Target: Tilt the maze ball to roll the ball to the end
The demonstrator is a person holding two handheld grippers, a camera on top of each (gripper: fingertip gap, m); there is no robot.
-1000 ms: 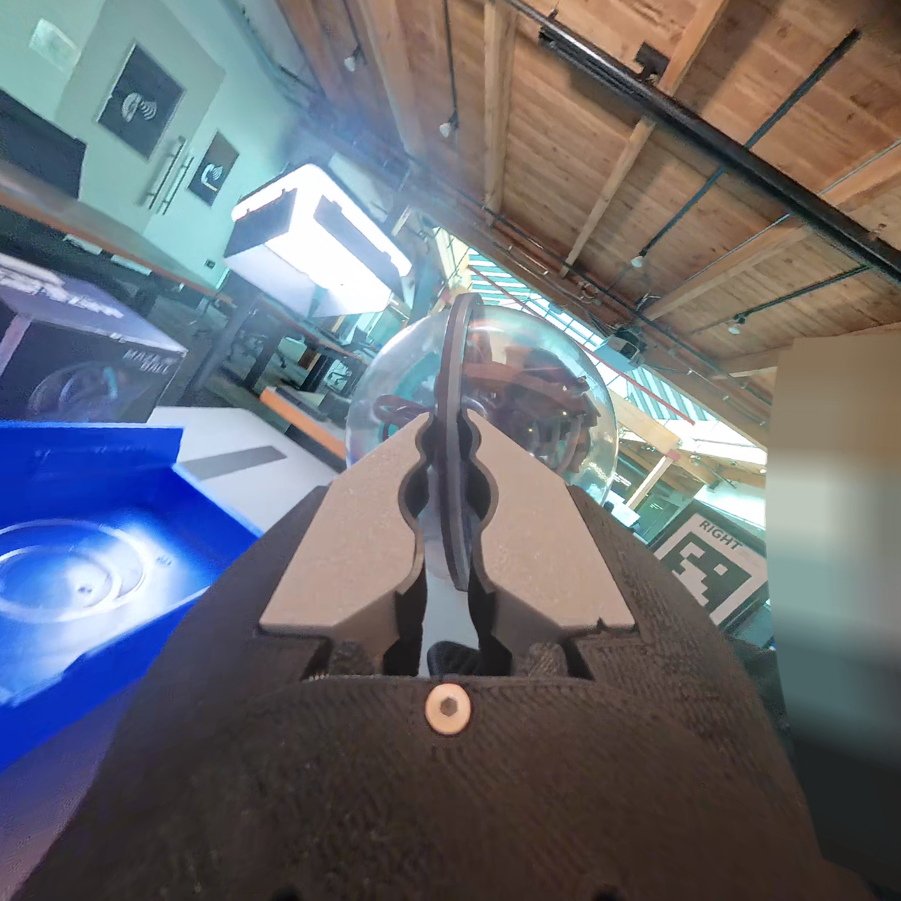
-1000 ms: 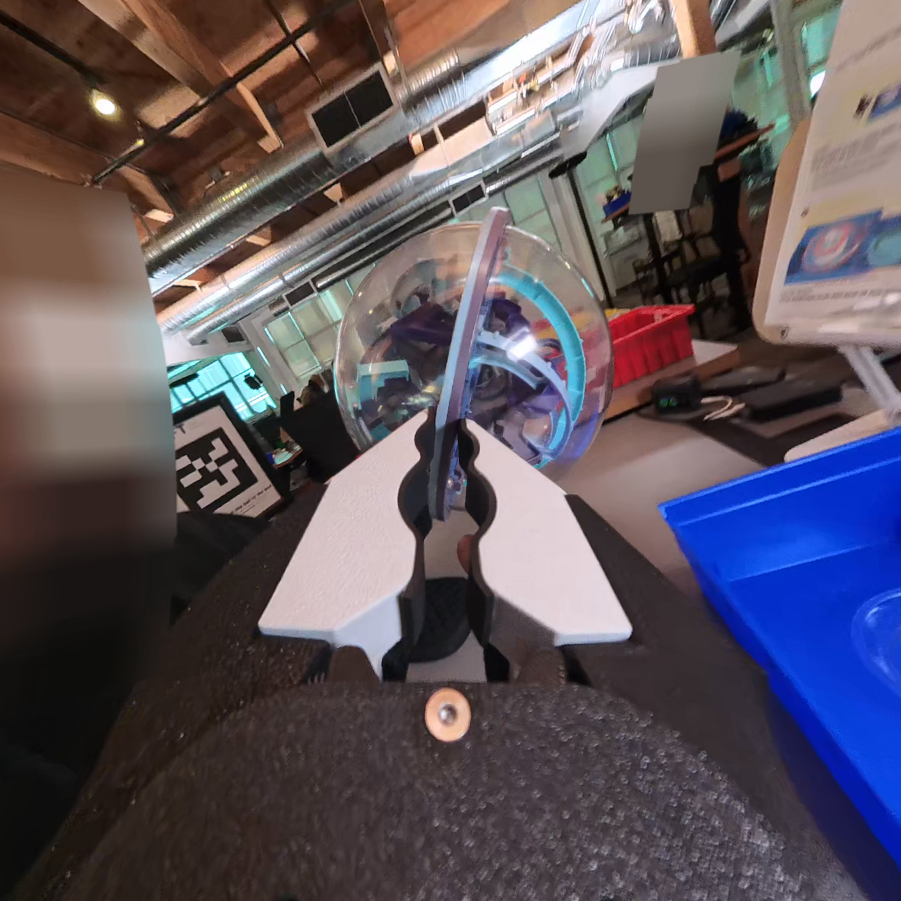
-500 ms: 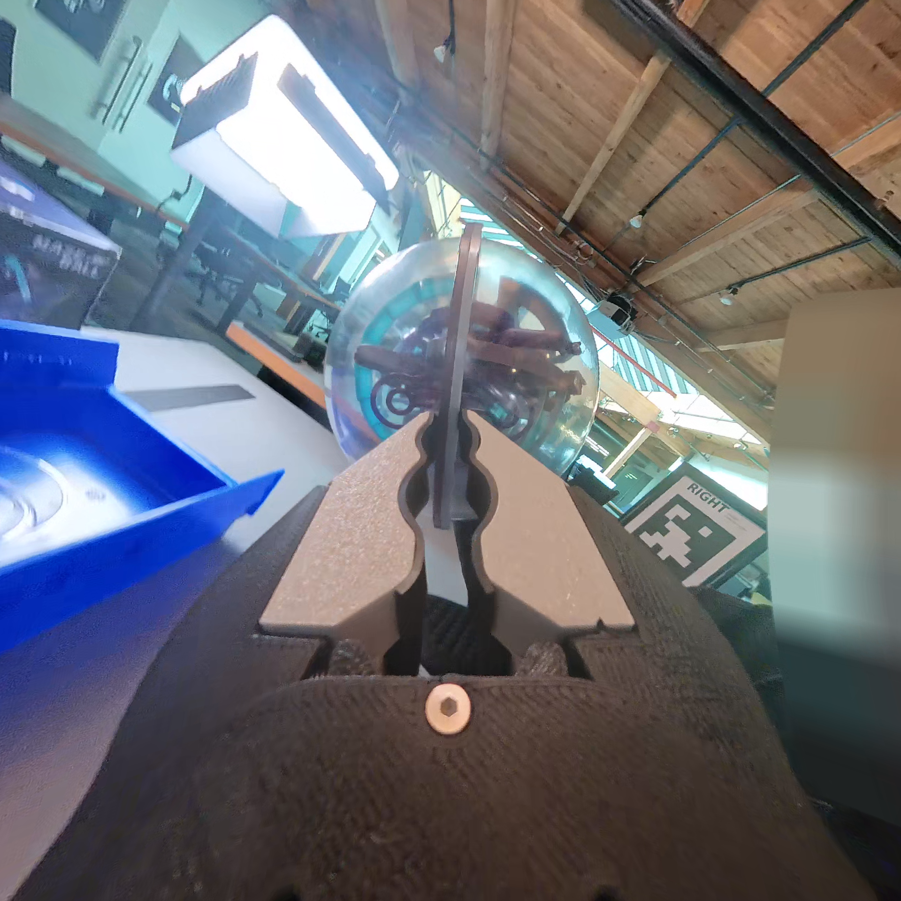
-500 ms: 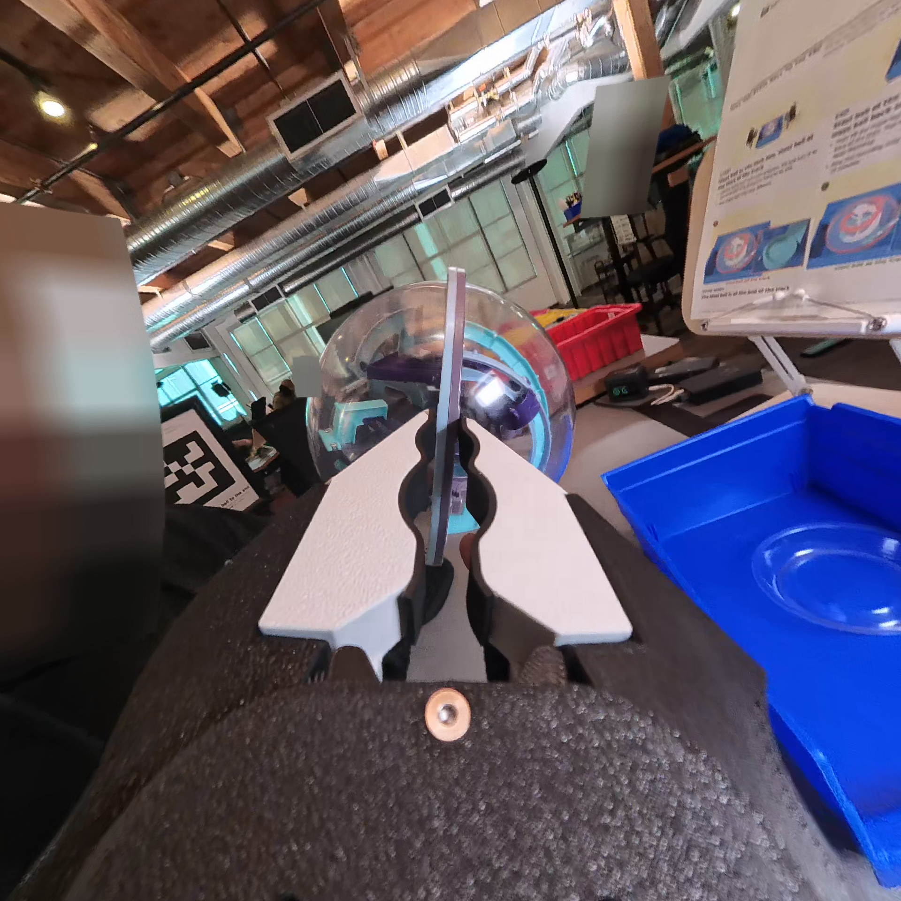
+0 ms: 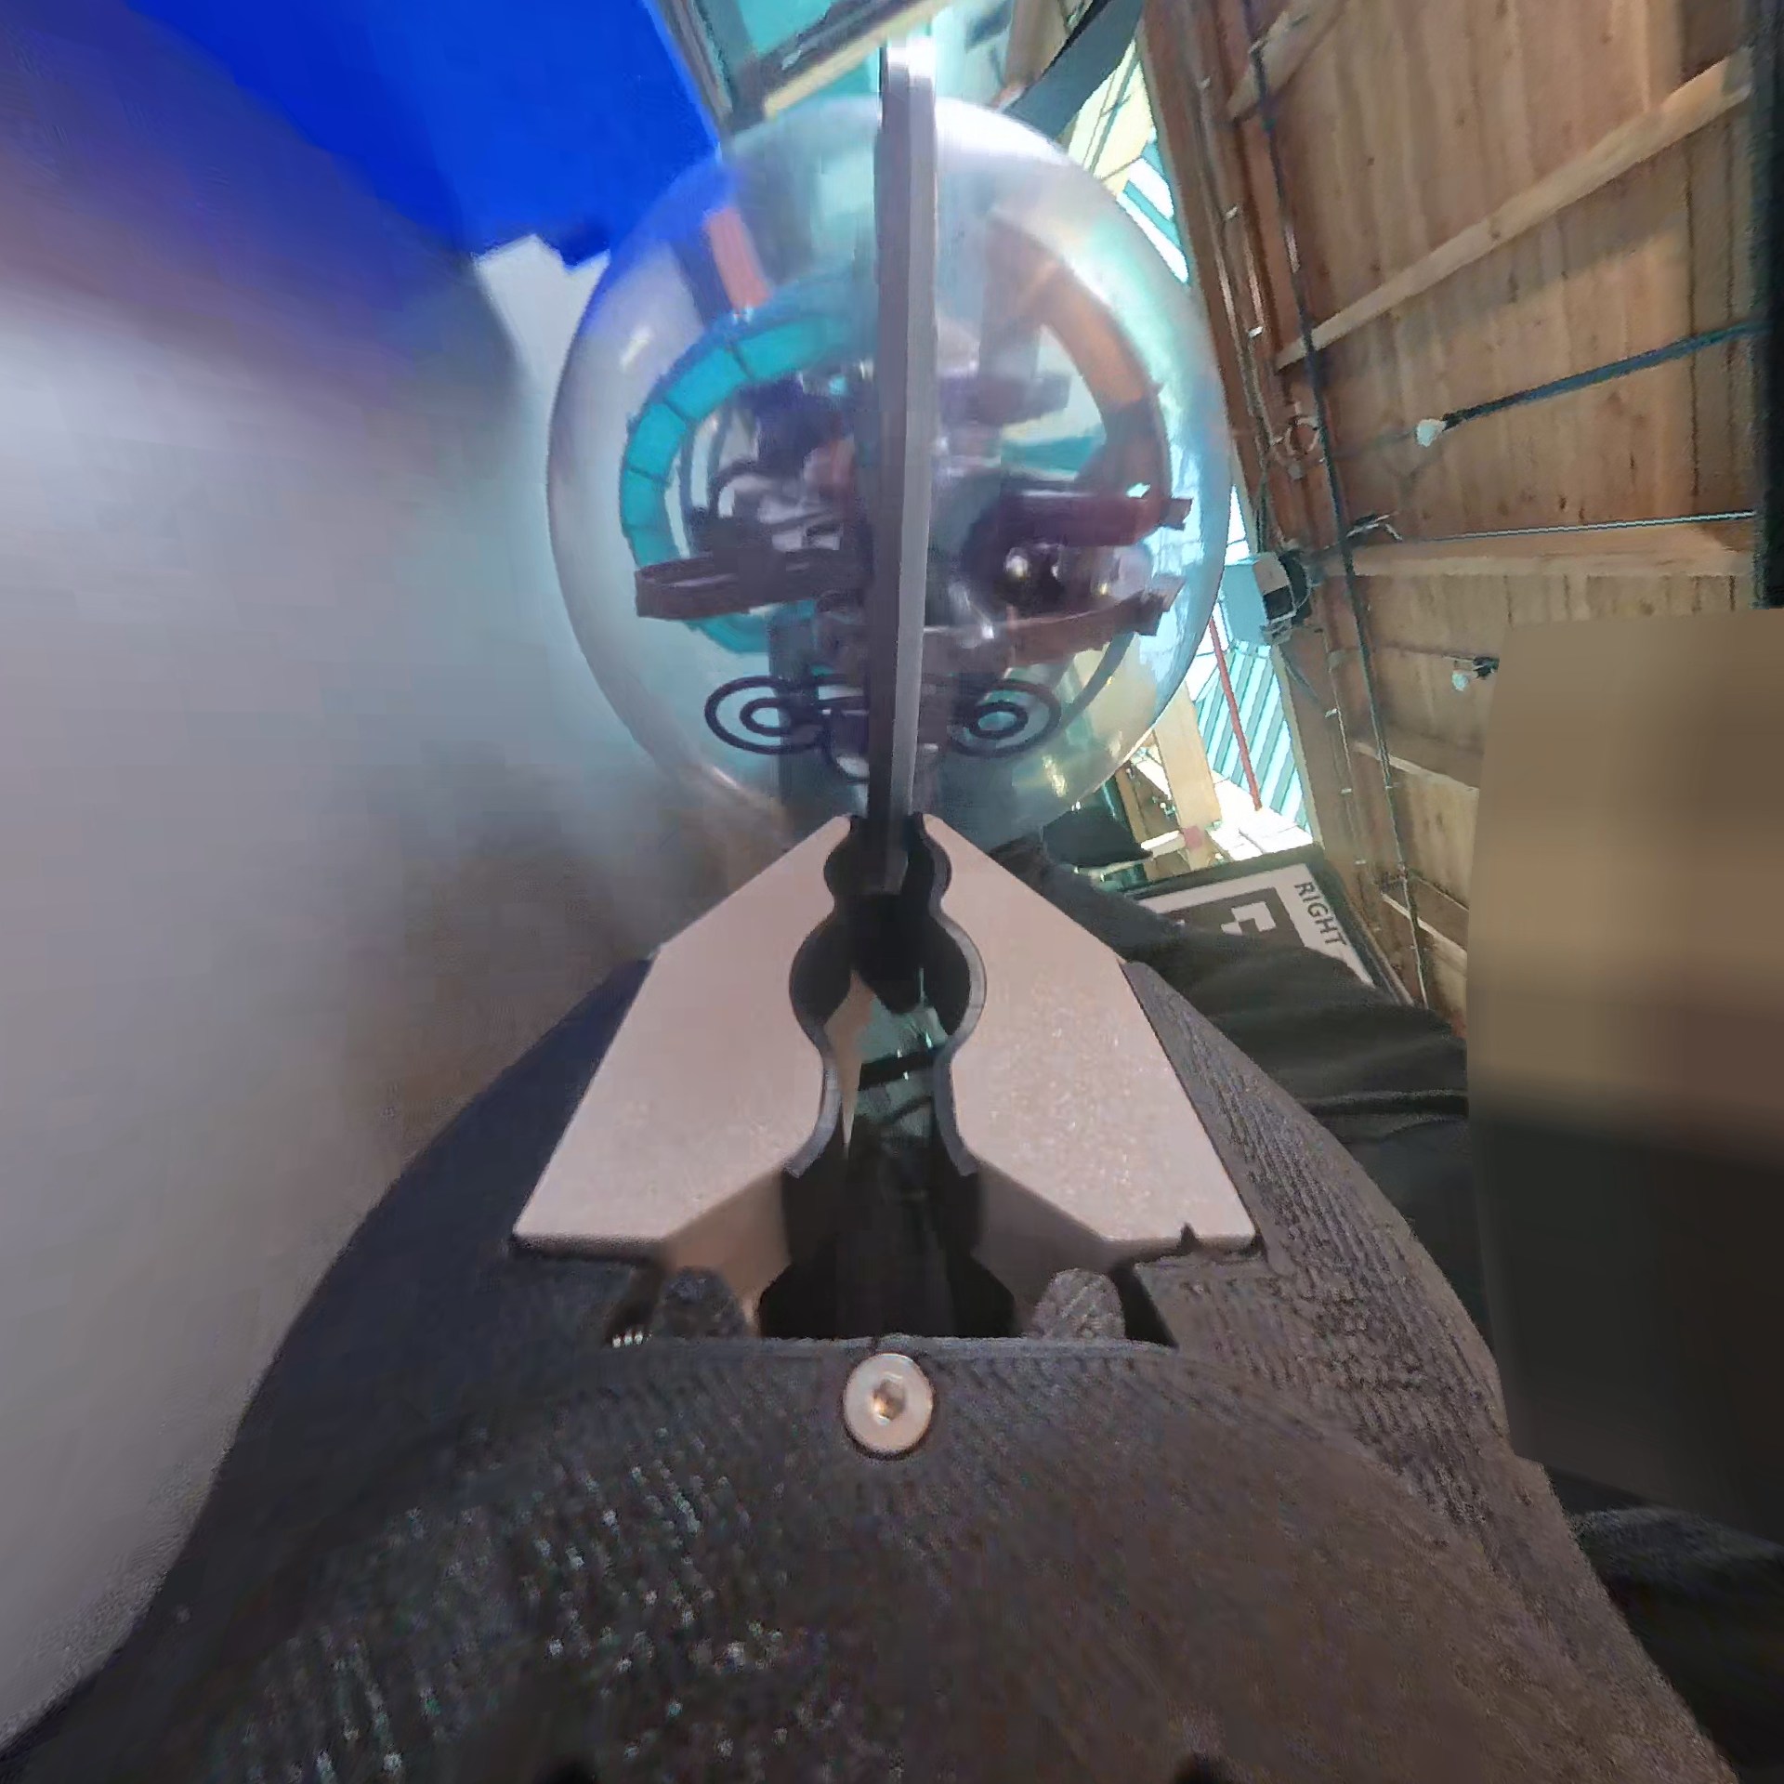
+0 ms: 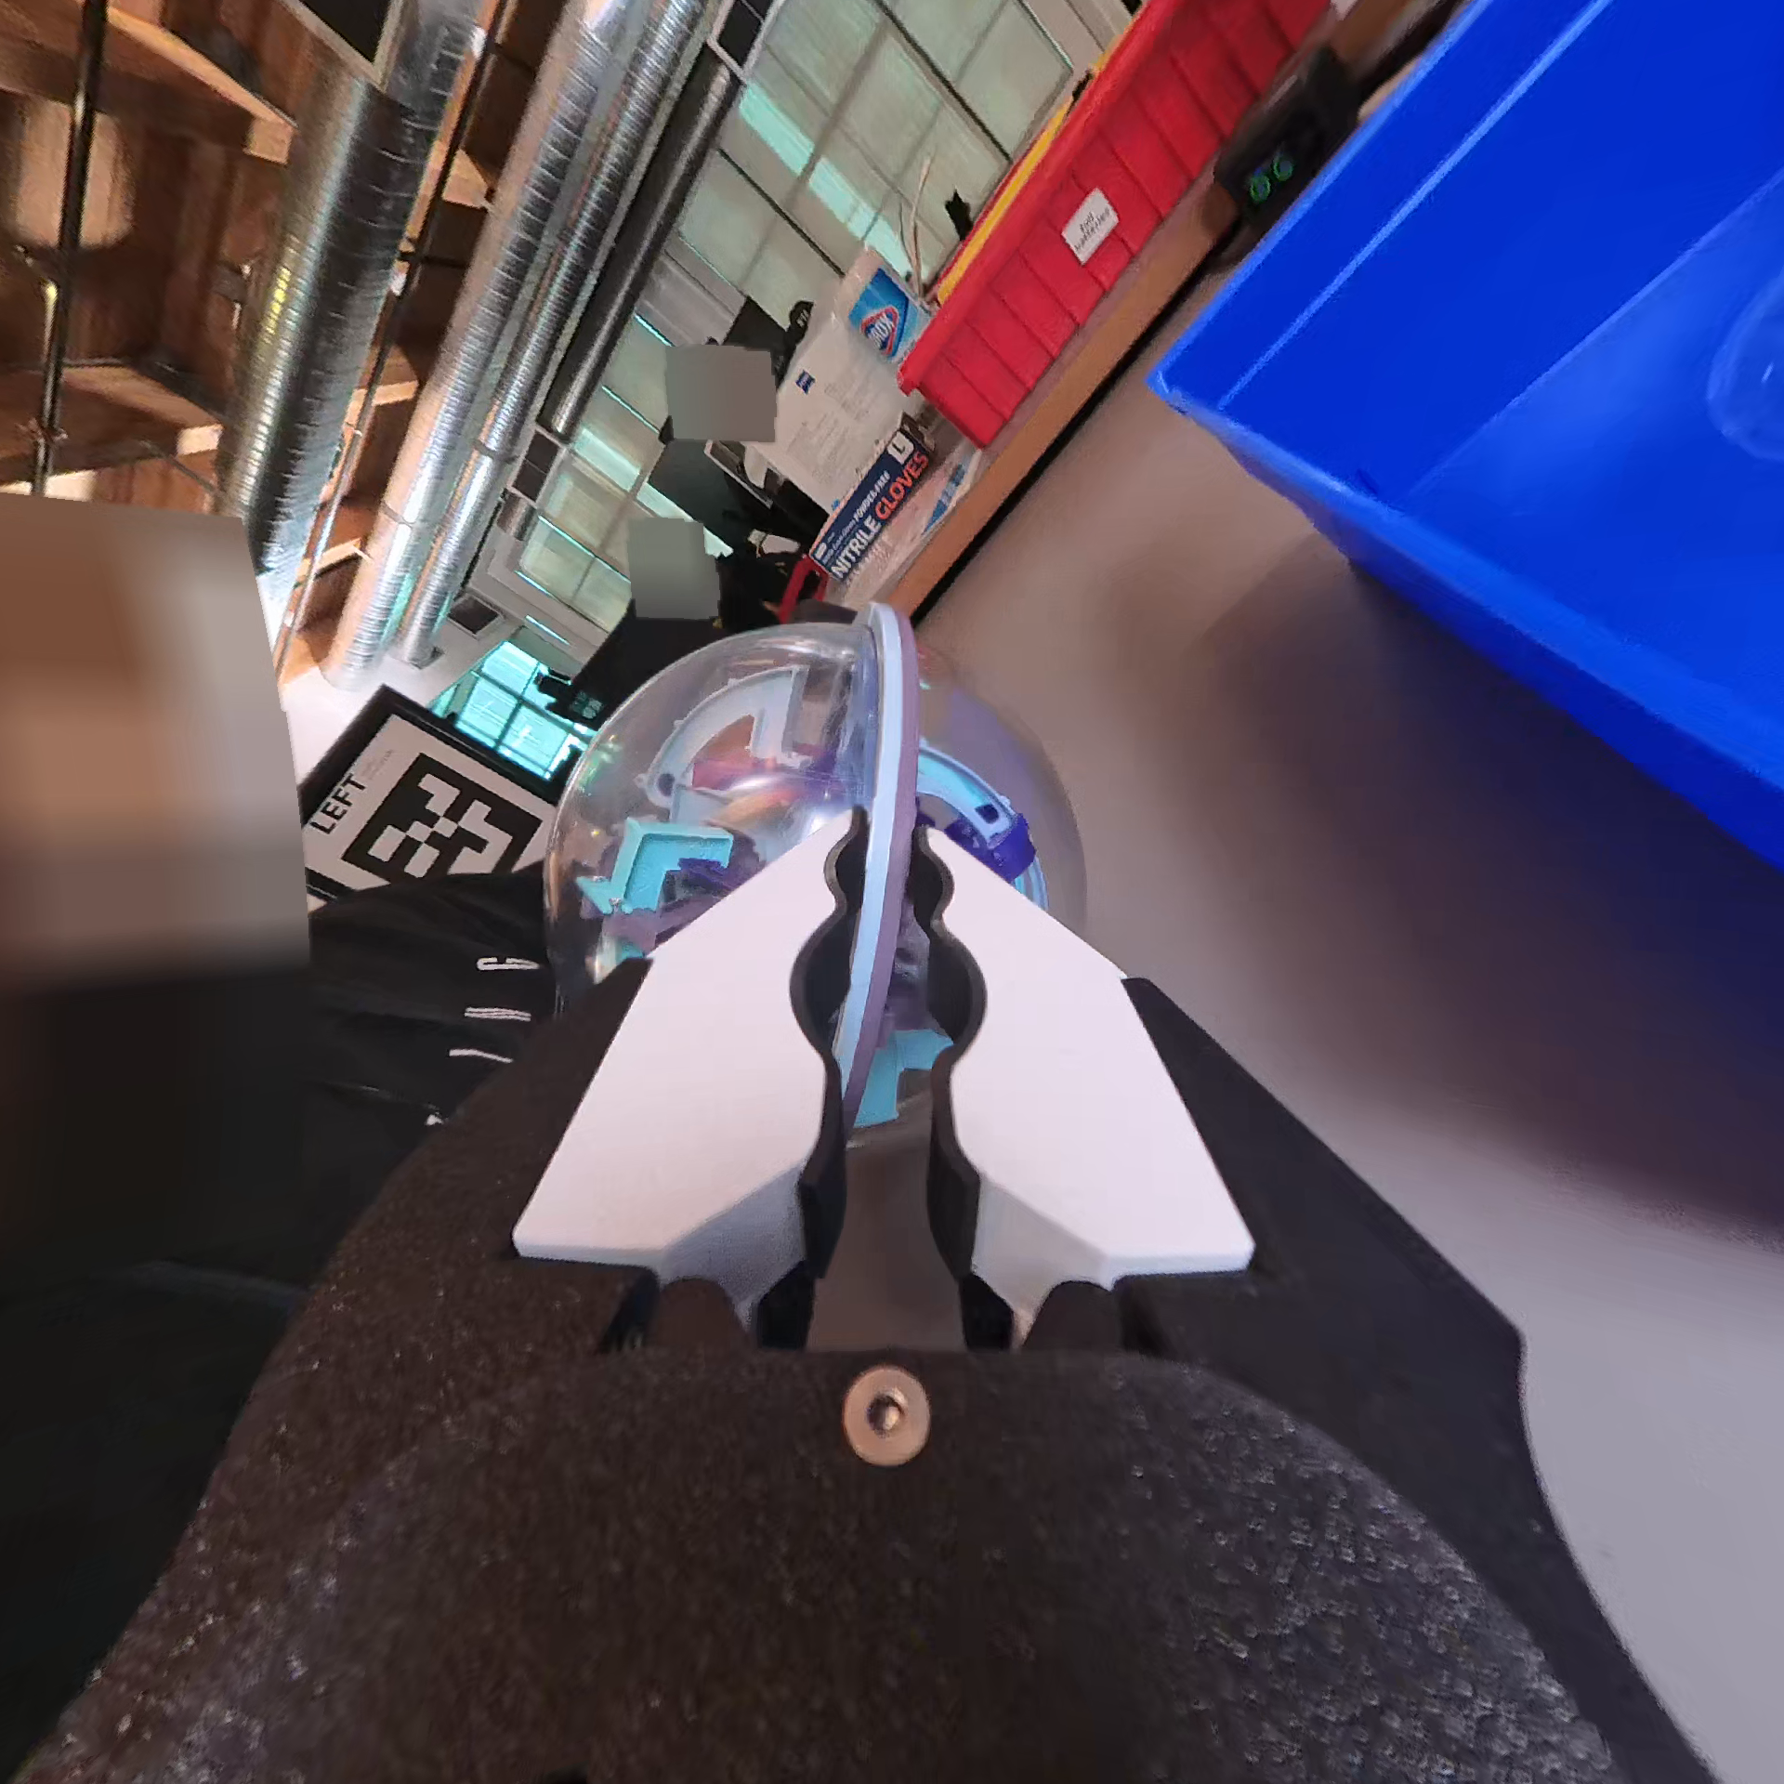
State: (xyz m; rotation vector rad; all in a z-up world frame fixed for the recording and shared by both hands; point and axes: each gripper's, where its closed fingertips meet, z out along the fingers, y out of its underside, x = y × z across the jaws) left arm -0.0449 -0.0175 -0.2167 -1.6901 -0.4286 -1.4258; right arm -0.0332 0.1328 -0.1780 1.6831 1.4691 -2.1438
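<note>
While both views tilt steeply, one clear maze ball [image 5: 1043, 463] hangs above the desk [image 6: 1351, 965] beside one blue bin [image 6: 1545, 483] — two grippers, left gripper [image 5: 883, 850] and right gripper [image 6: 883, 850], jaws clamped on its single flat rim.

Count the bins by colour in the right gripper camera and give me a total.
Blue bin: 1
Red bin: 1
Total: 2 bins
</note>
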